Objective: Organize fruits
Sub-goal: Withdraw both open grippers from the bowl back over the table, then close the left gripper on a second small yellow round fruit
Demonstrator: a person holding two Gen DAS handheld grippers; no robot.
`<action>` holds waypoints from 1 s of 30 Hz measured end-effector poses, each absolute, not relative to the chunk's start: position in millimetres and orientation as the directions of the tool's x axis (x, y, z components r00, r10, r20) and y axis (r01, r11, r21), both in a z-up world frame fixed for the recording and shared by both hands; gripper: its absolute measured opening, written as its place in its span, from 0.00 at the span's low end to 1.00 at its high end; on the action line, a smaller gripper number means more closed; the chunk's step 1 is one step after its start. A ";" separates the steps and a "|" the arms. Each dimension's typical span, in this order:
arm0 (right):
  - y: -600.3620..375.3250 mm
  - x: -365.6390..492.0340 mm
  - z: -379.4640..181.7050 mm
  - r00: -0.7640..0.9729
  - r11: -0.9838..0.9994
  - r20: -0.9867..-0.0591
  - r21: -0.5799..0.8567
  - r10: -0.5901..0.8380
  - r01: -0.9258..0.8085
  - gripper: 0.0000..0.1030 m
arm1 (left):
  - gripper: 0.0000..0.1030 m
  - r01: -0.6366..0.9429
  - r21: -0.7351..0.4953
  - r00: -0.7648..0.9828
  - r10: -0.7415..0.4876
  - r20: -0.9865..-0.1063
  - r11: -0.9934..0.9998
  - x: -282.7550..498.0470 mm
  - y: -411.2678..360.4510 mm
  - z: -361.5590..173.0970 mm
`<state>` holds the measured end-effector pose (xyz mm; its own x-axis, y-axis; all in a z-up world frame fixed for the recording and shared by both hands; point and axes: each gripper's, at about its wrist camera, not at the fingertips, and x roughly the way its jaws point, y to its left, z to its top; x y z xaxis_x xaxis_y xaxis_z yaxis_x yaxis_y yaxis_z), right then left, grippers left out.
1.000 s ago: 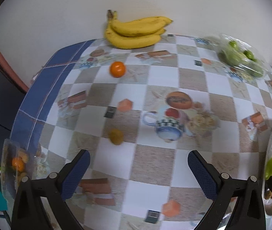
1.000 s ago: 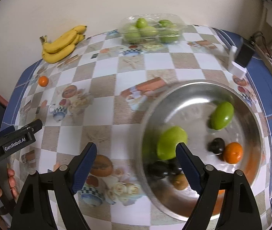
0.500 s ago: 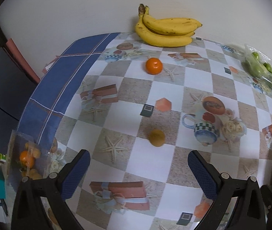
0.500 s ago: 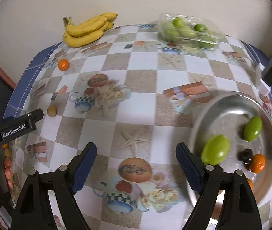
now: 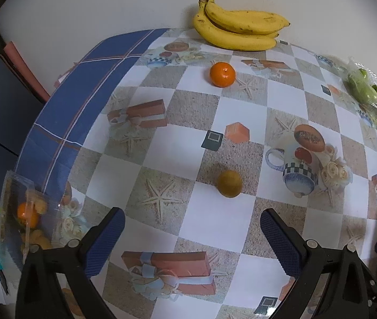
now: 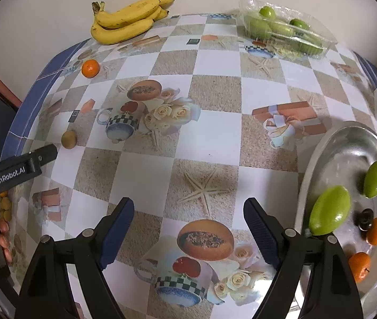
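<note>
Left gripper (image 5: pixel 192 235): jaws wide apart, nothing between them; aimed down at the table, low centre of the left wrist view.
Right gripper (image 6: pixel 188 228): jaws wide apart, empty; bare cloth under it, low centre of the right wrist view.
Brown fruit (image 5: pixel 229 183): loose on the tablecloth (image 5: pixel 161 148), just above the left gripper's gap, nearer the right-hand pad; likely the next pick.
Mandarin (image 5: pixel 222 74): loose, upper centre, near the bananas (image 5: pixel 238 30) at the wall.
Metal tray (image 6: pixel 318 159): lower right of the right wrist view; holds two green fruits, mandarins, a dark fruit.
Green fruit (image 6: pixel 329 210): lies at the tray's near rim, close beside the right gripper's right finger.
Risk, roll: the brown fruit is round; an off-centre close could nudge it away toward the blue border at the left.
Risk, knock: a sideways swing of the right gripper could clip the tray rim or the green fruit.
Risk, clutter: clear box (image 5: pixel 23 220) of small fruit hangs at the lower-left table edge; a left finger sweeping that way could push it off.
Edges: table drops away along the blue border, left of frame; wall shuts the top.
Open room: wide bare cloth at centre between the tray and the brown fruit; green-fruit punnet (image 6: pixel 286 28) well apart, upper right.
</note>
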<state>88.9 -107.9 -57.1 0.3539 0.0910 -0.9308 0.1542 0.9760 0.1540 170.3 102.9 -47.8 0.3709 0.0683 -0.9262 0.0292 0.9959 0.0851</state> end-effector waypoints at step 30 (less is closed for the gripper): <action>-77.0 158.0 -55.3 0.346 0.981 -0.925 0.188 0.159 0.053 0.72 | 0.60 0.119 -0.165 0.266 -0.192 -0.945 0.979 218.2 119.2 -74.7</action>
